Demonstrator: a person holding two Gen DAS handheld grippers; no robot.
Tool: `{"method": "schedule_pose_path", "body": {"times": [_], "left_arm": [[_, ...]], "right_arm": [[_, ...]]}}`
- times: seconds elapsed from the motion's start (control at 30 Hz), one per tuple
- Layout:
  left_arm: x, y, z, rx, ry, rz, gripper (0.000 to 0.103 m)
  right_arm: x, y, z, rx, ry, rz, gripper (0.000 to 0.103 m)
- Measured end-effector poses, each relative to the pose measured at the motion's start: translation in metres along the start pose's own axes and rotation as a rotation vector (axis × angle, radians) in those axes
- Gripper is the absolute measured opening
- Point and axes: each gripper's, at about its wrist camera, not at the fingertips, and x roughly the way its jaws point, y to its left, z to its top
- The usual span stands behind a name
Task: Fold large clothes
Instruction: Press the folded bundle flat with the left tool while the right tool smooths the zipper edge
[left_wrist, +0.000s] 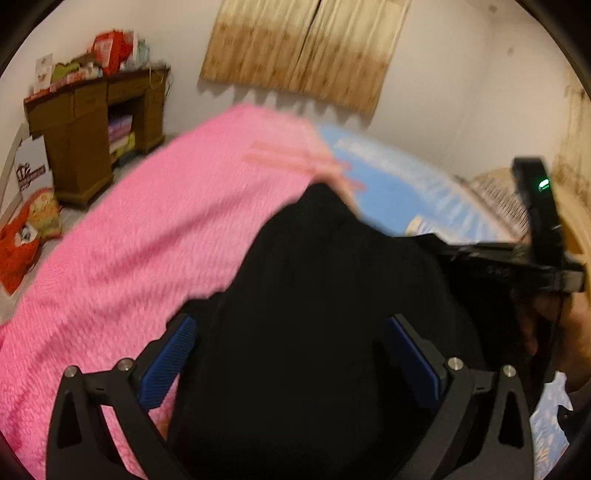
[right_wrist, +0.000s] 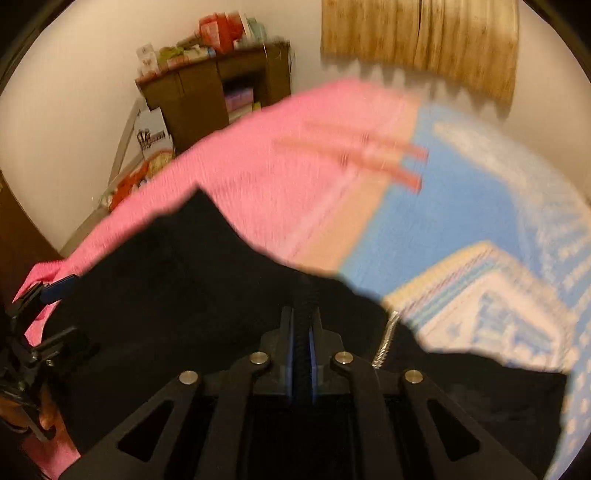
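Note:
A large black garment (left_wrist: 306, 295) lies on the bed over a pink blanket (left_wrist: 155, 236); it also fills the lower half of the right wrist view (right_wrist: 184, 288). My left gripper (left_wrist: 290, 347) is open, its blue pads (left_wrist: 173, 354) spread wide above the black cloth. My right gripper (right_wrist: 303, 325) is shut on a ribbed edge of the black garment, beside a silver zipper (right_wrist: 384, 343). The right gripper shows at the right of the left wrist view (left_wrist: 517, 258). The left gripper shows at the left edge of the right wrist view (right_wrist: 48, 314). Both views are blurred.
A blue patterned sheet (right_wrist: 472, 192) covers the bed's right side, with a striped pillow (right_wrist: 491, 295) on it. A brown wooden desk (left_wrist: 92, 125) piled with items stands at the back left wall. A tan curtain (left_wrist: 306, 48) hangs behind the bed. Red cloth (left_wrist: 22, 236) lies on the floor.

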Motion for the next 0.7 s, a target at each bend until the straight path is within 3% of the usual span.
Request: {"method": "schedule_pose_path", "body": {"times": [0.03,0.1,0.17,0.23,0.33,0.37,0.4,0.43,0.47,0.53,0.57,0.63,0.67,0.7], "left_arm": [[0.002,0.003,-0.004,-0.004,0.01,0.006,0.103],[0.001,0.007,-0.011,0.0,0.012,0.01,0.103],[-0.004,0.011,-0.017,-0.002,0.008,-0.003,0.103],[-0.007,0.012,-0.021,-0.005,0.009,-0.008,0.103],[-0.011,0.013,-0.024,-0.025,0.011,0.007,0.103],[-0.013,0.013,-0.025,-0.035,0.007,0.004,0.103],[-0.013,0.011,-0.025,-0.037,0.006,0.006,0.103],[-0.013,0.009,-0.025,-0.033,0.006,0.018,0.103],[-0.014,0.007,-0.026,-0.033,0.001,0.031,0.103],[-0.016,0.005,-0.027,-0.042,-0.008,0.029,0.103],[-0.018,0.004,-0.027,-0.045,-0.02,0.03,0.103],[-0.024,0.002,-0.026,-0.046,-0.056,0.032,0.103],[-0.022,0.001,-0.024,-0.035,-0.052,0.051,0.103],[-0.019,0.001,-0.023,-0.023,-0.045,0.087,0.103]], "right_arm": [[-0.002,-0.002,-0.006,0.014,-0.012,-0.003,0.023],[-0.02,-0.008,-0.016,0.048,-0.065,0.017,0.053],[-0.053,-0.024,-0.034,0.104,-0.158,0.031,0.066],[-0.078,-0.038,-0.045,0.129,-0.214,0.03,0.068],[-0.106,-0.056,-0.069,0.117,-0.257,-0.133,0.068],[-0.118,-0.065,-0.077,0.141,-0.296,-0.13,0.068],[-0.128,-0.074,-0.083,0.179,-0.337,-0.064,0.068],[-0.135,-0.08,-0.087,0.208,-0.358,-0.012,0.069],[-0.136,-0.083,-0.087,0.222,-0.351,-0.013,0.071],[-0.126,-0.08,-0.086,0.198,-0.284,-0.135,0.071],[-0.117,-0.077,-0.085,0.173,-0.248,-0.138,0.071],[-0.091,-0.074,-0.09,0.156,-0.121,-0.052,0.071],[-0.081,-0.068,-0.093,0.135,-0.099,-0.047,0.053],[-0.077,-0.062,-0.095,0.106,-0.096,-0.098,0.019]]}}
